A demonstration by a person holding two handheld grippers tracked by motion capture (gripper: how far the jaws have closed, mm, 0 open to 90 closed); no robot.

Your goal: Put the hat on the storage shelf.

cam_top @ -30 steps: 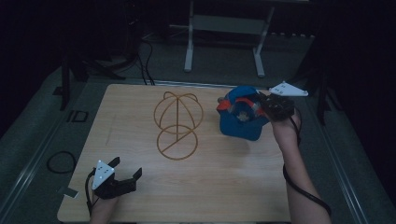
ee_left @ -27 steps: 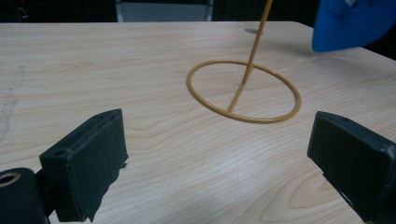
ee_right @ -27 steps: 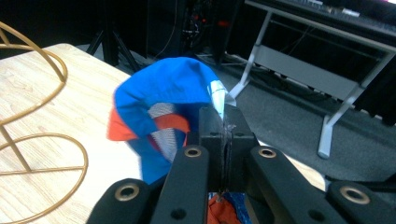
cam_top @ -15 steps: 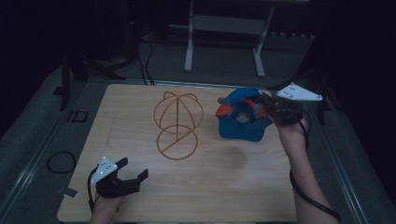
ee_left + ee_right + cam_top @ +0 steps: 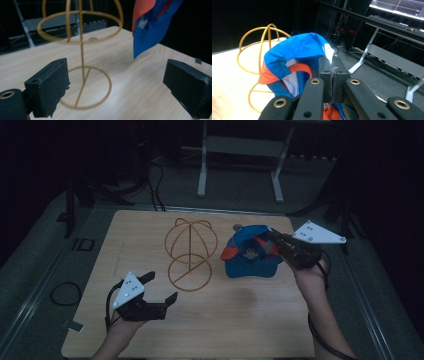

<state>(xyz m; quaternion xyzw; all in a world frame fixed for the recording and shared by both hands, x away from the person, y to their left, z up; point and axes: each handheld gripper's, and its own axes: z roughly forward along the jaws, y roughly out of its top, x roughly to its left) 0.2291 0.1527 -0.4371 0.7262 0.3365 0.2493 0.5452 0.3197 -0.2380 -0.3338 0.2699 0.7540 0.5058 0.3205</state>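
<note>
Dark surroundings closed in on all sides of the pale wooden desk [image 5: 240,320]; a grey metal stand frame [image 5: 240,150] stood on the floor beyond its far edge. Near half of the desk lay bare, with open room between the two hands. Gold wire hat stand [image 5: 190,254] stood upright at mid-desk, round base ring flat on the wood, domed cage on top.

Blue baseball cap [image 5: 250,252] with orange brim and mesh lining was held up just right of the hat stand, apart from it, its lower edge close to the desk; contact with the wood could not be told. In the left gripper view the cap [image 5: 152,22] hung beside the stand's cage [image 5: 80,25].

Right gripper [image 5: 274,240] reached in level from the right edge, jaws pinched together on the cap's rim; in the right gripper view the fabric [image 5: 297,50] ran between the pads. Left gripper [image 5: 161,287] hovered over the near left of the desk, jaws wide apart, nothing between them, aimed toward the stand's base.
</note>
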